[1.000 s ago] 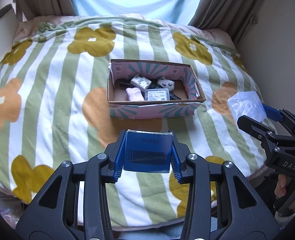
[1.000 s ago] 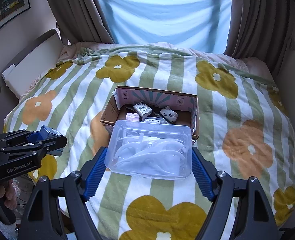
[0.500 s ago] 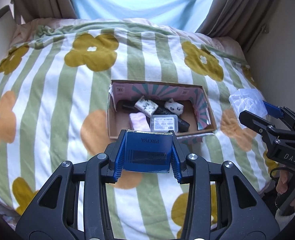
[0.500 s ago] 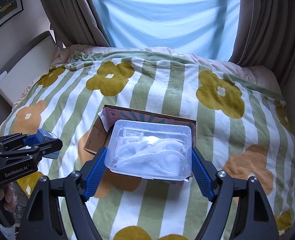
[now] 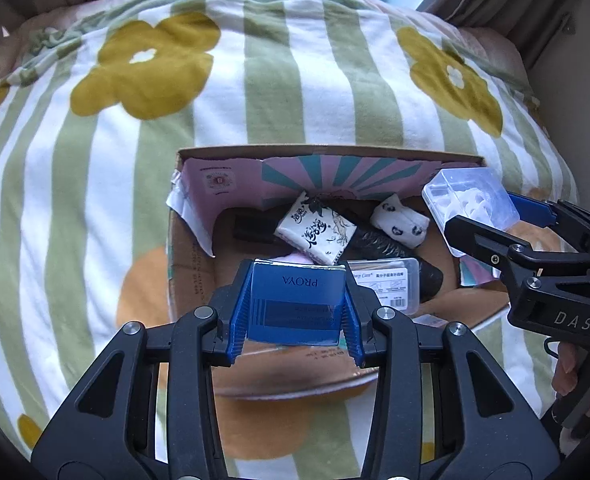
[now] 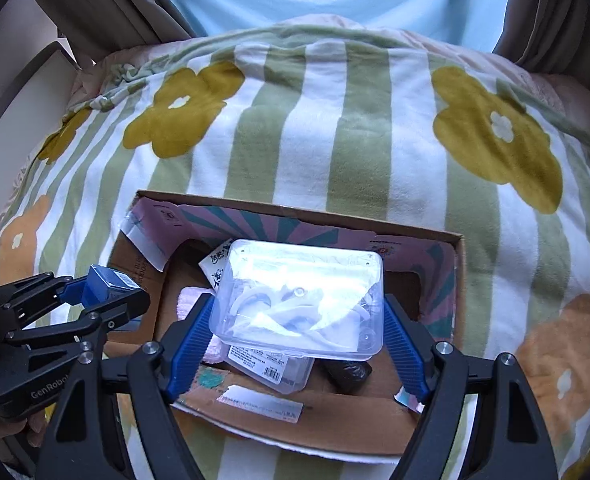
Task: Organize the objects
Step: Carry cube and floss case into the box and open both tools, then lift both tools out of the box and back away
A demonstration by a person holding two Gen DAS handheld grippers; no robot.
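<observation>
My left gripper (image 5: 295, 316) is shut on a blue PROYA box (image 5: 297, 304) and holds it above the near left part of an open cardboard box (image 5: 193, 240) on the bed. My right gripper (image 6: 297, 340) is shut on a clear plastic case (image 6: 299, 300) of white parts, above the middle of the cardboard box (image 6: 419, 236). The case also shows in the left wrist view (image 5: 469, 200), over the box's right end. Inside lie a tissue pack (image 5: 315, 234), a small white pouch (image 5: 399, 222), a clear labelled case (image 5: 387, 284) and a dark item.
The box sits on a striped blanket with yellow and orange flowers (image 5: 147, 64). Curtains (image 6: 107, 4) hang at the back, and a pale wall (image 5: 575, 72) stands to the right of the bed. A white board (image 6: 19, 92) leans at the left.
Both grippers have moved forward and down toward the cardboard box, which now fills the lower views. Both held objects now hang over the box. The grips have not changed.
</observation>
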